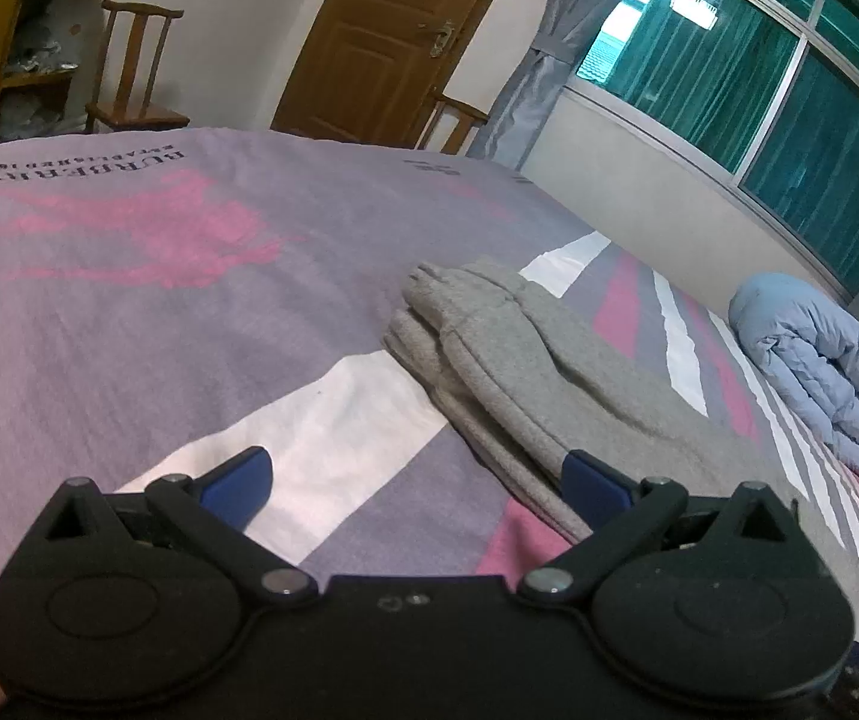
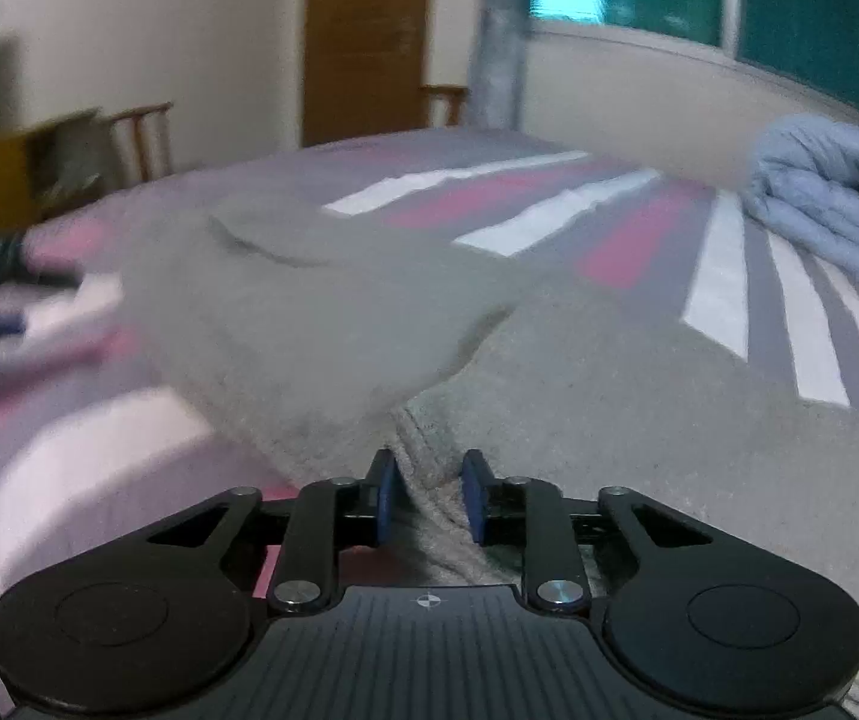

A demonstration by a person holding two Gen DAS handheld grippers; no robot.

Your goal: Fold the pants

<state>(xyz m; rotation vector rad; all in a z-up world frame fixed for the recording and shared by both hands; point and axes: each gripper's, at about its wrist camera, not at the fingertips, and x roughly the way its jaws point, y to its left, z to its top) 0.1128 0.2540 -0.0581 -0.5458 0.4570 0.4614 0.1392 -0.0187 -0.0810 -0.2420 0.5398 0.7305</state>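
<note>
Grey sweatpants (image 1: 525, 372) are laid on the bed (image 1: 129, 312), partly folded, with the legs stacked in layers toward the foot end and the wider part spread toward the blue duvet. The bed is covered by a purple sheet printed with pink and white stripes and a pink emblem.

The left gripper (image 1: 417, 480) is held low over the sheet, just beside the near edge of the sweatpants. Its jaws are spread wide and nothing is held between them; one blue pad (image 1: 588, 486) is seen against the grey fabric edge, but contact cannot be confirmed.

The right gripper (image 2: 429, 495) is positioned at the near edge of the sweatpants (image 2: 609, 396). Its jaws are drawn close together with a ridge of grey fabric passing between the blue pads (image 2: 386, 495); the fabric is taken to be pinched there. The right wrist view is motion-blurred, so fine detail is not resolved.

A rolled blue duvet (image 1: 819, 372) is placed on the bed beyond the sweatpants, near the window (image 1: 759, 78). Behind the bed, a wooden door (image 1: 393, 30), a wooden chair (image 1: 135, 78) and a grey curtain (image 1: 549, 54) are visible.
</note>
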